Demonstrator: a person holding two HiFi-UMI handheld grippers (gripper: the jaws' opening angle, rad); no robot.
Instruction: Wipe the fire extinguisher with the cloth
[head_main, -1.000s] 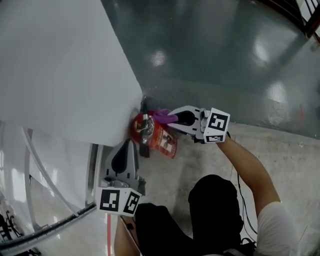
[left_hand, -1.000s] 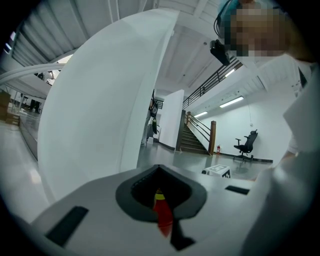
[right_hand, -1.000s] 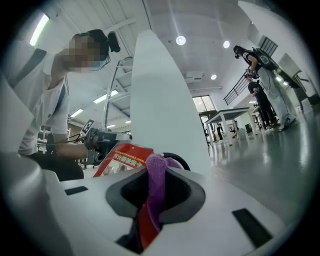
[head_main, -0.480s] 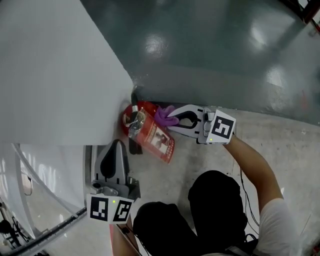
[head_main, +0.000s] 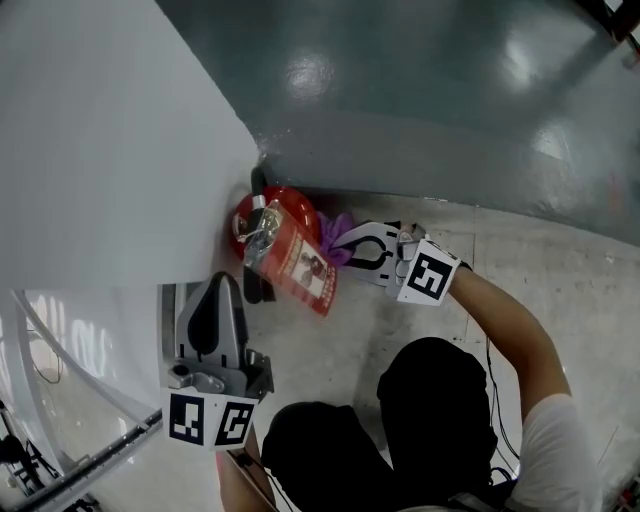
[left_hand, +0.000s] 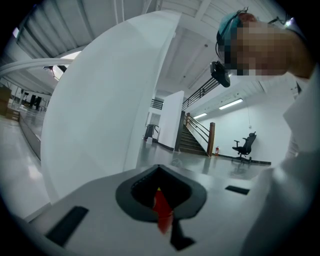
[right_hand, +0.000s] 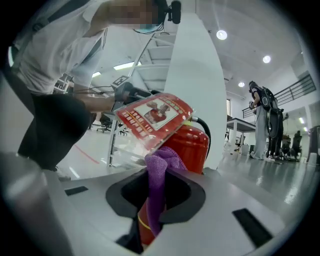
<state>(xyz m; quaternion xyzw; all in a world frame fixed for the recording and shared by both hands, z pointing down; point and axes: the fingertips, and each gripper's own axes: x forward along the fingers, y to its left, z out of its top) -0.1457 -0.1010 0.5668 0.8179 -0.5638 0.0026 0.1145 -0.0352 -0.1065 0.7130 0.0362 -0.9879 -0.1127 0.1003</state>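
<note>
**Pressing cloth (head_main: 338, 226) to fire extinguisher (head_main: 272, 218)**

Reaches in from lower right with forearm (head_main: 505, 325) outstretched, right tongs (head_main: 340, 247) clamped on the purple cloth against the red cylinder, centre-left of frame. Holds left tongs (head_main: 222, 285) pressed together, pointing up-frame just below it.

My left grey two-jaw gripper (head_main: 222, 288) points about level, jaws pressed together. My right grey gripper (head_main: 342, 247), bare forearm (head_main: 505, 325) stretched forward, clamps a purple fleecy cloth (right_hand: 161, 167).
</note>
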